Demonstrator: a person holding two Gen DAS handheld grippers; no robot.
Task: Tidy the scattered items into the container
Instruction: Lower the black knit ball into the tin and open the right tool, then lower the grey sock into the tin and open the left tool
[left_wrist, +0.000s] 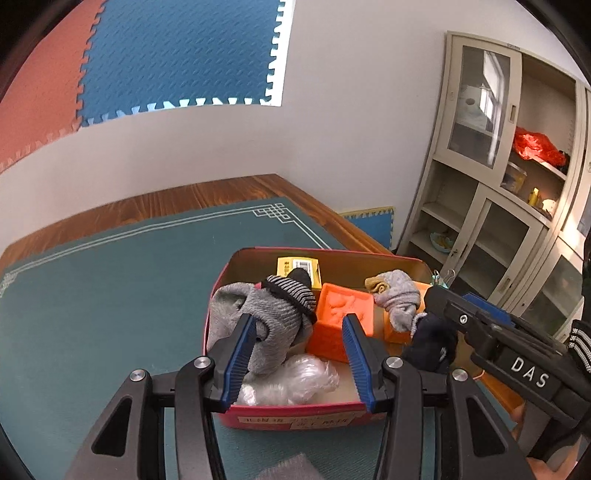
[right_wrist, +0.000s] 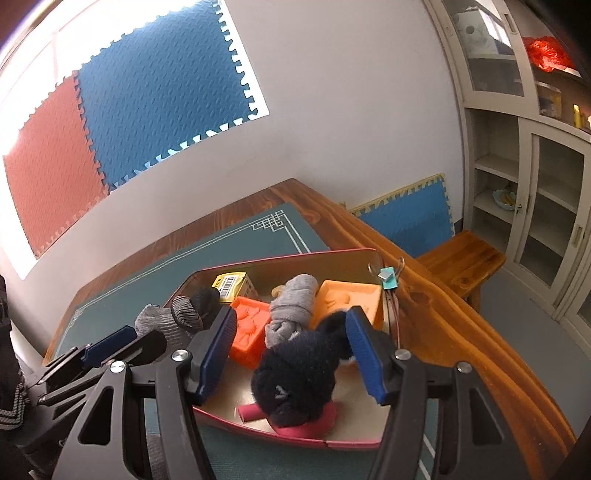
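Note:
A red tin (left_wrist: 295, 419) (right_wrist: 288, 435) sits on the green mat and holds several items. My left gripper (left_wrist: 301, 360) is open over its near edge; a grey sock (left_wrist: 258, 314) lies against the left pad, with a striped dark sock (left_wrist: 291, 290) on it. Orange moulds (left_wrist: 341, 314) (right_wrist: 349, 299), a yellow box (left_wrist: 299, 267) (right_wrist: 231, 284), a knotted grey sock (left_wrist: 397, 295) (right_wrist: 291, 310) and crumpled clear plastic (left_wrist: 295, 380) lie inside. My right gripper (right_wrist: 291, 354) is open above a dark navy sock (right_wrist: 299, 376) (left_wrist: 432, 343) that rests on a red roll (right_wrist: 306, 424).
The green mat (left_wrist: 110, 295) covers a wooden table (right_wrist: 461, 350) whose right edge runs close to the tin. A binder clip (right_wrist: 388, 277) sits at the tin's far right corner. A wooden bench (right_wrist: 461, 262) and a cabinet (left_wrist: 498, 184) stand to the right.

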